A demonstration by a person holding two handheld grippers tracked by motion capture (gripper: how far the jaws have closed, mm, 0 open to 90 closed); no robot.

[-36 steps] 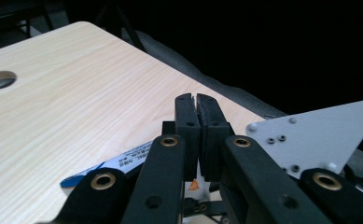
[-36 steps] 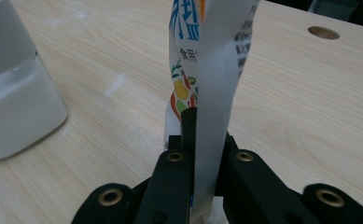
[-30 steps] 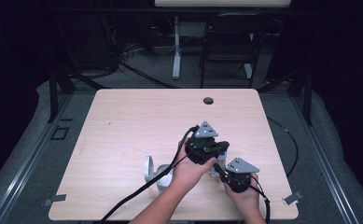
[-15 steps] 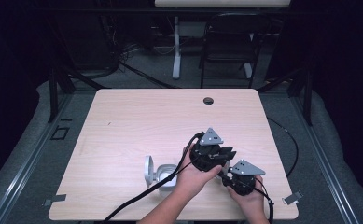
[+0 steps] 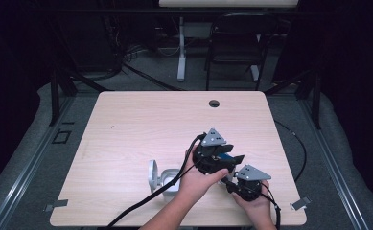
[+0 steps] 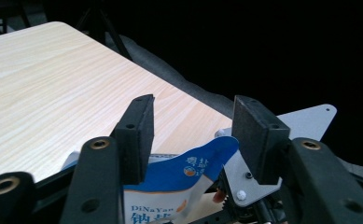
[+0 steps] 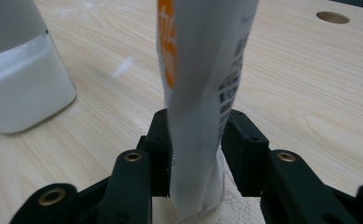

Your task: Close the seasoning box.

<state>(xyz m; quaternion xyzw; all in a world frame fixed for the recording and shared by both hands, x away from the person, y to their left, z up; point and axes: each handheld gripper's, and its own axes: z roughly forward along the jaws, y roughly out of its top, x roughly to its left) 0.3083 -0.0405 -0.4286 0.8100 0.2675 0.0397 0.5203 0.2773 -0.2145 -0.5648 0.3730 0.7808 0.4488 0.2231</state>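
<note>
Fingers (image 7: 163, 140) of the right gripper (image 7: 195, 140) are pinching the soft, crinkly salt pouch (image 7: 202, 70) low down, while the left gripper (image 6: 193, 135) is straddling its floppy top corner, spread wide.

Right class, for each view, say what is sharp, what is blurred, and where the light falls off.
High view: the table is evenly lit and the room behind is dark. Left gripper view: the blue salt bag print is readable, with blackness beyond the table edge. Right gripper view: the bag is close and soft, as is the white container.

Jar (image 5: 167, 178) left of packet (image 5: 226, 157), apparently apart
</note>
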